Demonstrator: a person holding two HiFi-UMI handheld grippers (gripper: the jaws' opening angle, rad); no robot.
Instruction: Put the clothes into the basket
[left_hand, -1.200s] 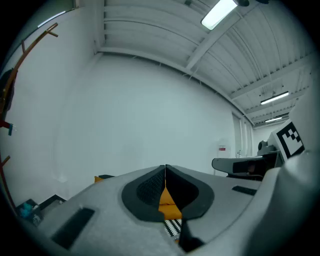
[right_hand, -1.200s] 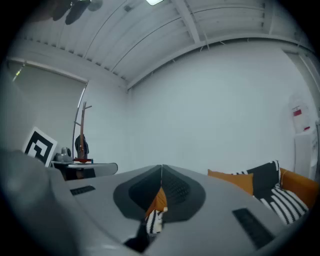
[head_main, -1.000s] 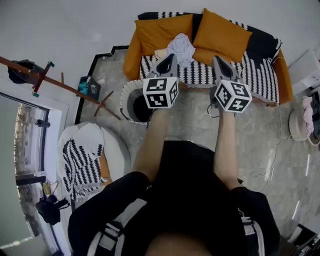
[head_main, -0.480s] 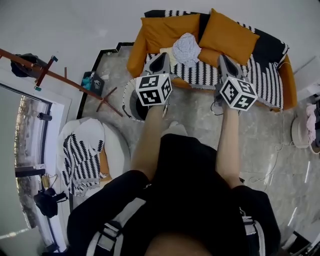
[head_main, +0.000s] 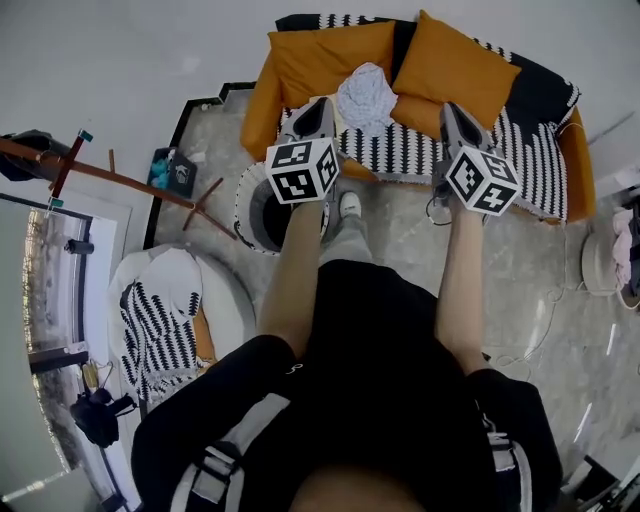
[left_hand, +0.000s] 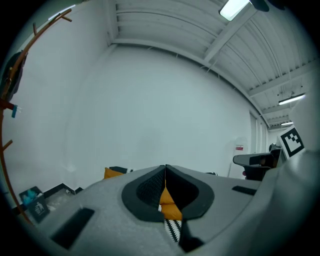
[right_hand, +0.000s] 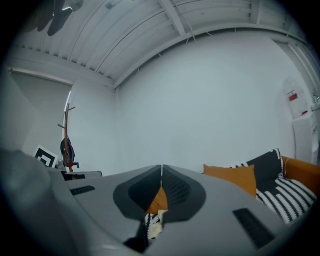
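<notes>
In the head view a pale crumpled garment (head_main: 364, 97) lies on the striped sofa (head_main: 520, 150), between two orange cushions. The round basket (head_main: 250, 222), with its black-and-white rim, stands on the floor at the sofa's left end. My left gripper (head_main: 322, 106) is shut and empty, above the sofa's front edge just left of the garment, with the basket below its marker cube. My right gripper (head_main: 451, 110) is also shut and empty, to the right of the garment. In the left gripper view the gripper (left_hand: 165, 168) points level at the wall. The right gripper (right_hand: 161, 168) does the same in its own view.
A wooden coat rack (head_main: 120, 176) stands at the left, with a blue item (head_main: 160, 168) at its foot. A round white seat with a striped cloth (head_main: 160, 315) is at the lower left. A thin cable (head_main: 545, 325) trails on the floor at the right. The person's shoe (head_main: 349, 204) is beside the basket.
Both grippers have moved forward toward the sofa and sunk a little, still shut. The person has stepped closer, and a shoe now shows by the basket.
</notes>
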